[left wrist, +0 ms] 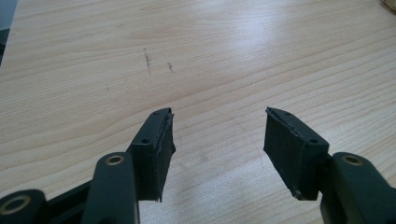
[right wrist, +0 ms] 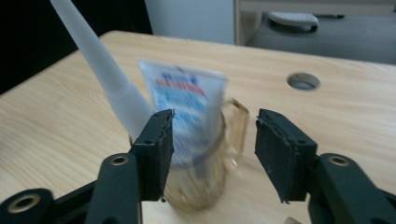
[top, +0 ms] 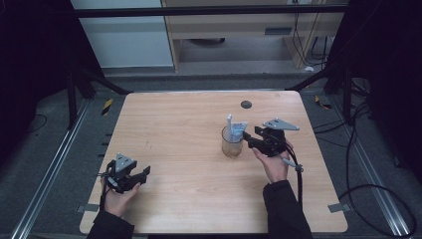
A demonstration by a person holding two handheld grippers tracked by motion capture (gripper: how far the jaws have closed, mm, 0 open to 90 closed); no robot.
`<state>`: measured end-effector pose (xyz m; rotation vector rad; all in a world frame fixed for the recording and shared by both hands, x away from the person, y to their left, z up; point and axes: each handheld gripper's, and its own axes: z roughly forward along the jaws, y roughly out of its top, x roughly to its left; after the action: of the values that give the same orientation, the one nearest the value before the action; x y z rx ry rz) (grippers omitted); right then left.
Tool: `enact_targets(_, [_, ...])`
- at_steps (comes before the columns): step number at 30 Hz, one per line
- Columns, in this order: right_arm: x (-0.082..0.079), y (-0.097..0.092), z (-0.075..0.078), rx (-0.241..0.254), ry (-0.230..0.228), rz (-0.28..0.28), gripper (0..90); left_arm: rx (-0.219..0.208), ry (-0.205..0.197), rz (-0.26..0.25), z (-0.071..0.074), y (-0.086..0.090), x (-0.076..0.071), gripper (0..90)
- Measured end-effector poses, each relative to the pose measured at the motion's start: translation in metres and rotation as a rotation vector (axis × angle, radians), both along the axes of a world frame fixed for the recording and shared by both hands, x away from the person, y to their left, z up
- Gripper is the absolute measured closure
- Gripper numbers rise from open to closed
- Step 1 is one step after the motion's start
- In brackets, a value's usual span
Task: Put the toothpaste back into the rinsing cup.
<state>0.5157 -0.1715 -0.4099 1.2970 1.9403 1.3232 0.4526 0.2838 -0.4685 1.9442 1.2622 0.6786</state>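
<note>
A: Item one, the cup?

B: Clear amber cup with a handle, upright on the bench, right of centre. Holds a white tube with blue print and a white tapered stick, both leaning out over the rim.

A: Your right gripper?

B: Just beside the cup, on its right. Jaws stand apart, nothing between them; the tube and cup sit just ahead of the gap.

A: Left gripper?

B: Near the bench's front left corner, well apart from the cup. Jaws open over bare wood, nothing gripped.

A: Risks?

B: My judgement: the contents stand tall and lean, so a brush from my right jaws could tip the cup or flick the tube out. The cup looks light.

A: Surface and room?

B: Pale wood-grain bench, a few faint scuffs, one round cable hole at the far side. Grey floor, floor rails either side, dark curtains, loose cables at right, a pale cabinet beyond.
</note>
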Motion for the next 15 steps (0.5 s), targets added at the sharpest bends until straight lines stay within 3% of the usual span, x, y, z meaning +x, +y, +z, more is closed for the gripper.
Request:
enact_targets(6, [-0.010,-0.024,-0.013,-0.017,0.056,-0.019,27.6,-0.002,0.012,0.000,0.000,0.001,0.000,41.1])
enact_targets(11, [-0.024,-0.049,-0.030,-0.005,0.088,-0.057,19.4,-0.004,0.021,0.005,-0.001,0.003,0.002,40.1])
enact_targets(15, [-0.035,-0.064,-0.039,-0.054,0.099,-0.078,14.5,0.000,0.036,0.008,-0.002,0.004,0.003,38.2])
